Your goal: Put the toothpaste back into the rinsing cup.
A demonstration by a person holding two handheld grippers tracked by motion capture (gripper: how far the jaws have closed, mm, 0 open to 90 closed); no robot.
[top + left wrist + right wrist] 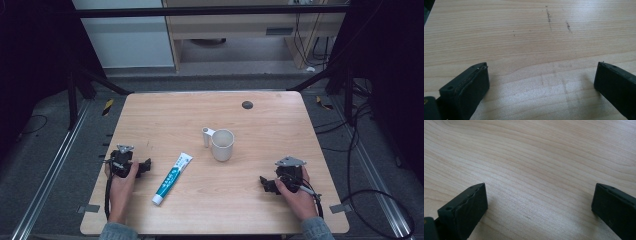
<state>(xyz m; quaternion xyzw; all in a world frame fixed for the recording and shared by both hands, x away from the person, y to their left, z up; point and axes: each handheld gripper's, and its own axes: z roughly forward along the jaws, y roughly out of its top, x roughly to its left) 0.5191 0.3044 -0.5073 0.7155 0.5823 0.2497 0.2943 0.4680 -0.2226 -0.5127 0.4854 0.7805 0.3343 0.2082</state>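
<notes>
Pale wood table point(260, 200) is seen from the high view: a toothpaste tube point(172, 178) lies with its long axis diagonal, cap toward the person, just beside the left gripper point(142, 166) and well apart from the right gripper point(265, 184); a mug point(222, 144) stands beyond. In the left gripper view, jaws are spread over bare wood. In the right gripper view, jaws are likewise spread, nothing grasped.
</notes>
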